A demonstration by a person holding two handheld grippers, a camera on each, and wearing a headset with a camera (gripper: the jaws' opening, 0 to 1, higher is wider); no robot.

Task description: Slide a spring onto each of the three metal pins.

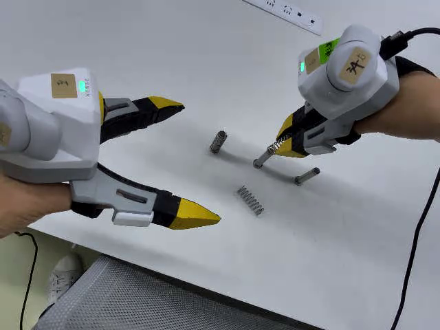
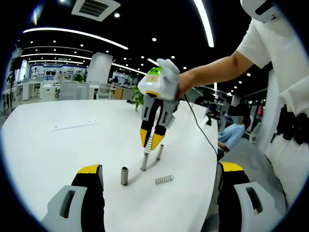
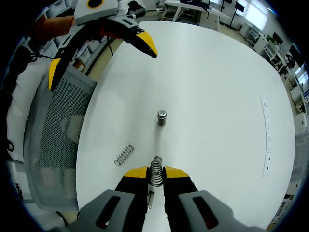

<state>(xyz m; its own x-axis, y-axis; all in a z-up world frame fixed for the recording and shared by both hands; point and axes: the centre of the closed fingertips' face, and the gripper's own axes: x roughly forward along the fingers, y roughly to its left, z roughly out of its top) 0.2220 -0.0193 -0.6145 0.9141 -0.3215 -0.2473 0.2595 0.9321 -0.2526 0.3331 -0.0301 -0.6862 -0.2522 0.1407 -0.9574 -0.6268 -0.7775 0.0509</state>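
"While that pin is propped up, which one are you on?"

"The second, I'd judge. My right tool (image 1: pixel 283 146) is pinched on a spring (image 3: pixel 155 173) that looks threaded over the upper end of the second pin (image 1: pixel 262 160), which leans with its foot on the desk (image 1: pixel 172 41). The first pin (image 1: pixel 218 141) stands nearby wearing its spring."

"And next?"

"Push the spring down the shaft, then let go gently so the pin doesn't tip or roll. That leaves the loose spring (image 1: pixel 250 199) and the last pin (image 1: pixel 307 176), both lying close by."

"Your other hand?"

"My left tool (image 1: pixel 185 161) is spread wide, holds nothing and hovers near the desk's edge, apart from the work."
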